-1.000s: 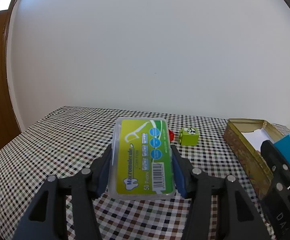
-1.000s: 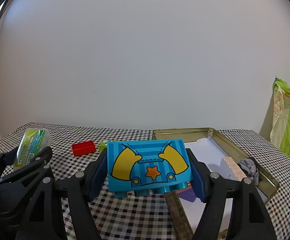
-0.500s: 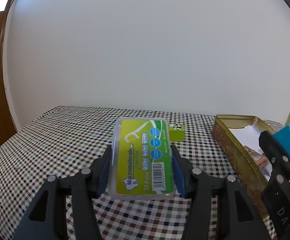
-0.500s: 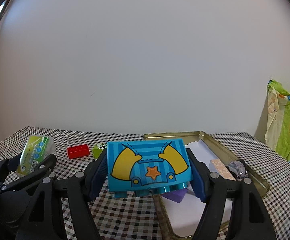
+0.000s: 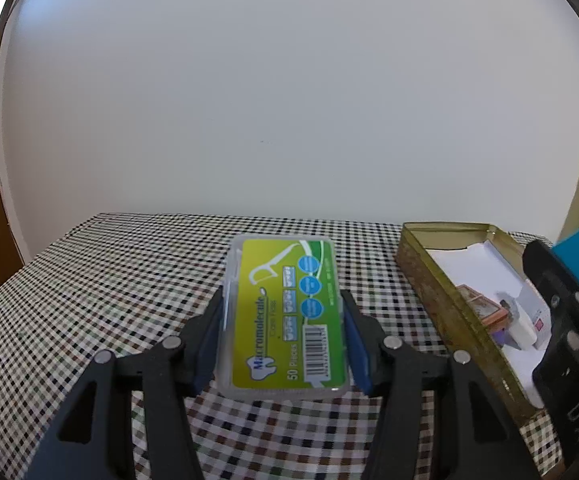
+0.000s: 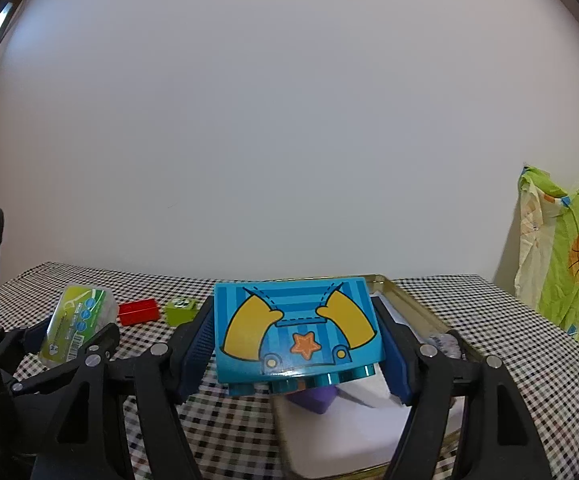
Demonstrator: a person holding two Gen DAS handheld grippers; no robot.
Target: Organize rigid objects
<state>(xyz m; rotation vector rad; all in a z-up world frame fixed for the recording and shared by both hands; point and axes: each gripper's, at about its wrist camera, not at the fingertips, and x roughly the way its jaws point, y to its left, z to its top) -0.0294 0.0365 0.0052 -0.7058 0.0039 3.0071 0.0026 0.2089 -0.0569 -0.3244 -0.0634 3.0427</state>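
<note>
The left gripper [image 5: 283, 332] has its jaws clamped on the long sides of a clear floss-pick box [image 5: 283, 316] with a green label, held above the checked counter [image 5: 109, 280]. The right gripper [image 6: 295, 340] has its jaws closed on a blue toy brick [image 6: 295, 330] printed with yellow arms and an orange star, held over the near end of an open gold tin [image 6: 417, 312]. Inside the tin lie white paper, a purple piece [image 6: 313, 400] and a few small items. On the counter left of the tin sit a red brick [image 6: 138, 311] and a green cube [image 6: 180, 309], just beside each other. A patterned cloth [image 6: 565, 256] hangs at far right.
</note>
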